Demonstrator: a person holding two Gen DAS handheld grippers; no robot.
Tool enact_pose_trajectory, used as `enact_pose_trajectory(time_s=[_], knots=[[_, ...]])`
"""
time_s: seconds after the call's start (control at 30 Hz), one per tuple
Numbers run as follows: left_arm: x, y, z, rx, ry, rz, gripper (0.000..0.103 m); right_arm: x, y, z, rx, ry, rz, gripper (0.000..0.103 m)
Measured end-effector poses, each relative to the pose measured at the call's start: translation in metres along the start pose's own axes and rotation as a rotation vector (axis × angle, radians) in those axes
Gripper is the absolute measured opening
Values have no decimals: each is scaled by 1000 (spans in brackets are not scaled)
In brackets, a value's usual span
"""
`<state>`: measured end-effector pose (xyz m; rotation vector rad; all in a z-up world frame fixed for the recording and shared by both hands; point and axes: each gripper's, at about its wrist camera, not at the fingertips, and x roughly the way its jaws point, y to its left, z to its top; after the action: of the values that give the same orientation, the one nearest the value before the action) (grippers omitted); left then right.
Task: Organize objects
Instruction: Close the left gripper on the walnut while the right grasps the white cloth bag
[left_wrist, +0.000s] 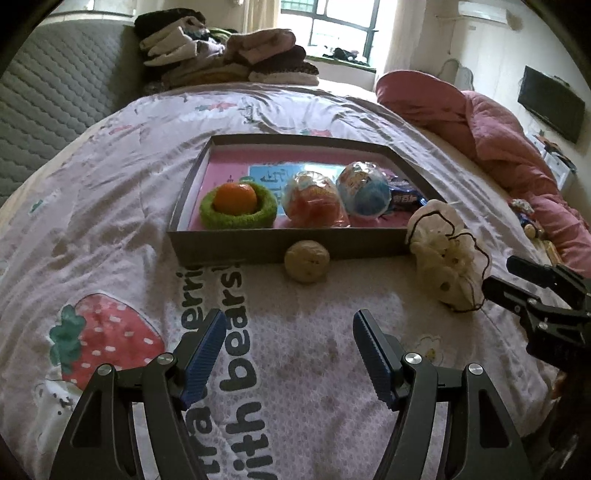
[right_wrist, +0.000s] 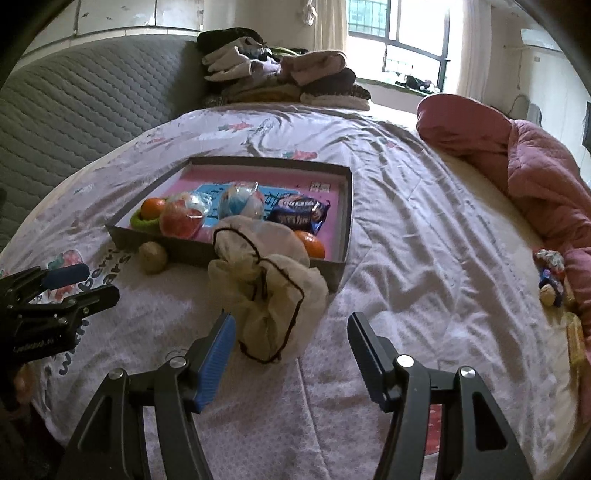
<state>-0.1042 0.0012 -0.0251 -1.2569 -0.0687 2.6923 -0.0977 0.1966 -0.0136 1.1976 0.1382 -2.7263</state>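
Both hand-held grippers hung spread over the bed (left_wrist: 110, 229).
Left hand-held gripper (left_wrist: 290, 354) empty; right hand-held gripper (right_wrist: 291, 347) empty, cream pouch (right_wrist: 266, 291) at 12 o'clock, before the box (right_wrist: 345, 221).

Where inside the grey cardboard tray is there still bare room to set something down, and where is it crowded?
The grey cardboard tray is bare along its far pink strip and down its right side, past the dark blue snack packet. The near half is crowded: green knitted ring holding an orange, two plastic-wrapped balls, and a second orange behind the cream mesh pouch.
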Motion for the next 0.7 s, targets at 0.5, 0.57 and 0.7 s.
enact_pose_trajectory(time_s=[0.5,0.57,0.7], knots=[[33,-7,11,13,35,6,73,29,-3,3,25,35,32,62],[37,-5,14,6,36,6,73,33,-2,4,19,40,36,62],[44,-2,20,-4,35,10,73,42,0,7,24,50,50,62]])
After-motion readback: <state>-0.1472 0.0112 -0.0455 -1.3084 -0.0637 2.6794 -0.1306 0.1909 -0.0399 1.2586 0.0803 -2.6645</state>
